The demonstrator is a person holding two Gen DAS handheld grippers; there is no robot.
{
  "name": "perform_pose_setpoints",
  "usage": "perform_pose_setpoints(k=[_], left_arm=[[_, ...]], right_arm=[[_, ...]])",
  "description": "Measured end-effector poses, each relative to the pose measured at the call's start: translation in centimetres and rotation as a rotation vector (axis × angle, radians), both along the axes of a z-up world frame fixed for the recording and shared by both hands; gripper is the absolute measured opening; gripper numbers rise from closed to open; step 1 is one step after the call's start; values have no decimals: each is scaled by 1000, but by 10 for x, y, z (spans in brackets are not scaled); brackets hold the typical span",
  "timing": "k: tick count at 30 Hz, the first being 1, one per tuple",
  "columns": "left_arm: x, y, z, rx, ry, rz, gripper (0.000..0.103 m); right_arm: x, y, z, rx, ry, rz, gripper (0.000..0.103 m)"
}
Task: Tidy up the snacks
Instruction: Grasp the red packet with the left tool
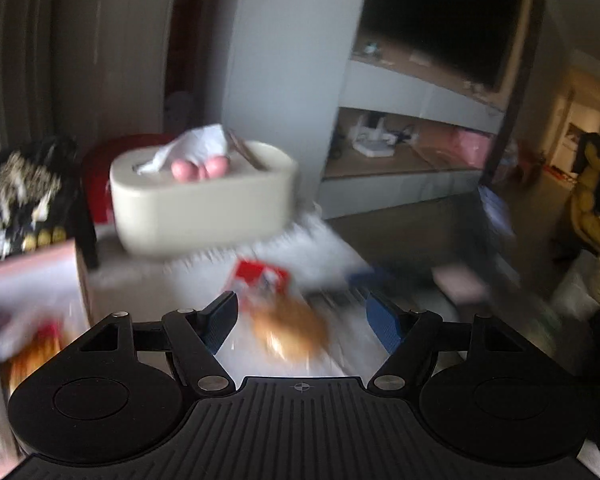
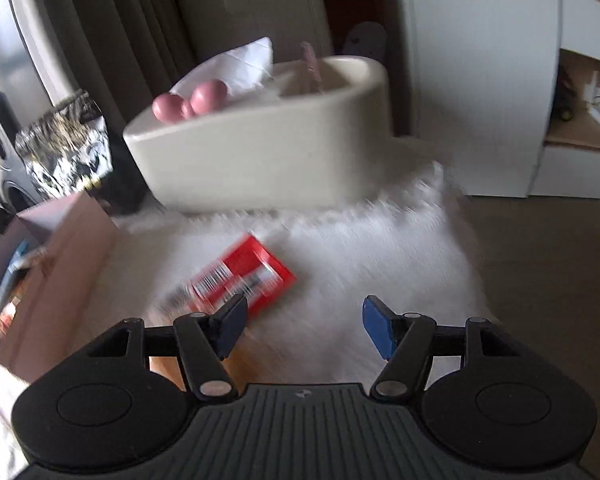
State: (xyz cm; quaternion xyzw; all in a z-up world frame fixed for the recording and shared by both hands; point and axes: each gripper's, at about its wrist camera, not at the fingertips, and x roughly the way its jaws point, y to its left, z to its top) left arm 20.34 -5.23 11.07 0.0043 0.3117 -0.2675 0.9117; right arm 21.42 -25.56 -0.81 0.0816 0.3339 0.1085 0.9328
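Note:
A red snack packet [image 2: 240, 280] lies on the white furry mat [image 2: 380, 248], just ahead of my right gripper [image 2: 304, 326], which is open and empty. In the blurred left wrist view the same red packet [image 1: 262, 276] lies ahead of my open left gripper [image 1: 304, 320], with a clear-wrapped golden bread snack [image 1: 290, 330] between the fingers, not gripped. A pink box [image 2: 56, 264] holding snacks stands at the left; it also shows in the left wrist view [image 1: 28, 276].
A cream tissue box [image 2: 268, 136] with pink balls on top stands at the back of the mat. A black and gold bag [image 2: 66, 140] stands behind the pink box. A white cabinet with shelves [image 1: 400, 148] is at the right.

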Motion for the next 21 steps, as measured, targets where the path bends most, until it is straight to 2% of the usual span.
perform_pose_setpoints(k=[3,5,6,8,9,13,15,17,19,21], left_arm=[[60,-17,-14,-9,146,-1,77],[90,-28,-31,5,222,10,77],[99,-34,-39,38,231,16,77],[108,-52,-53,127,220,11,77],[111,-60,-57,165,210,3,77],[109,-81,-72,289,178,-66,77],[104,-89,-80,380,143,-103,77],[102,-93,-86,459,104,-100,79],[107,-88,-87,443,106,-80,83],[118,-80,-89,389,151,-54,83]], right_arm=[[-19,-7,-6,54,-44,75,64],[-22,-9,-11,124,-14,148,65],[-22,-9,-13,176,16,200,65],[-26,-4,-17,258,54,292,65],[-28,1,-19,264,56,318,65],[-51,24,-23,118,-57,330,65],[-54,29,-23,89,-70,331,65],[-54,29,-23,92,-69,331,66],[-55,28,-22,101,-68,331,66],[-55,28,-22,108,-68,330,66]])
